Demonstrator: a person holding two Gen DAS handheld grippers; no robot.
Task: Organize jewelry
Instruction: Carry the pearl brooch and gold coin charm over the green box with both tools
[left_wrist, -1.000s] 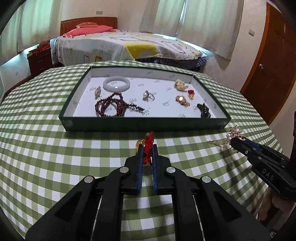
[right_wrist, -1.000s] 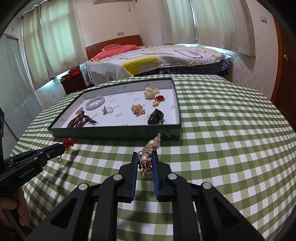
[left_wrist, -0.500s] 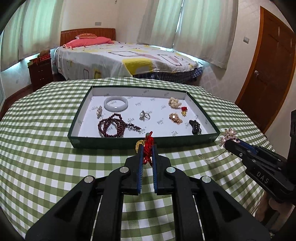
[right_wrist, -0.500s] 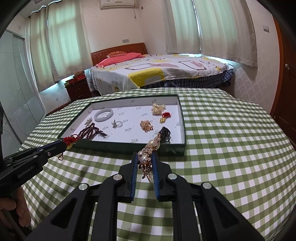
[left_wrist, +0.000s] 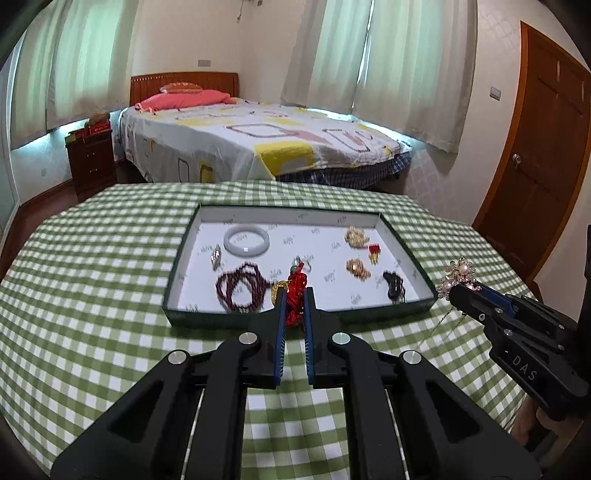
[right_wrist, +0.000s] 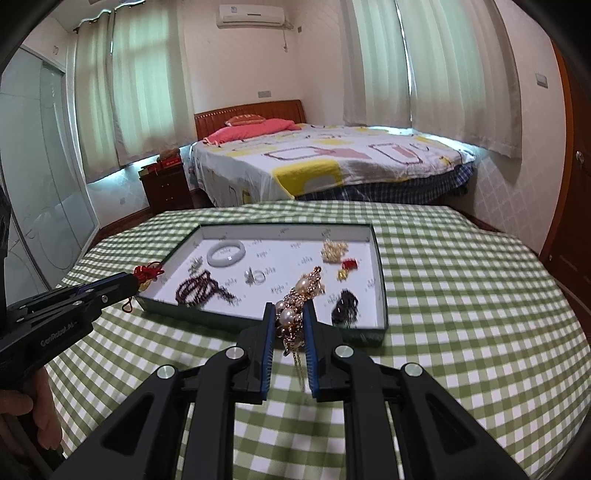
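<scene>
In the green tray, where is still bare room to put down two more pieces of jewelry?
Free: the tray's far strip between the white bangle and the gold cluster, and the middle patch between the ring and the gold piece. Crowded: the near left by the dark bead bracelet, and the right side around the black piece.
</scene>
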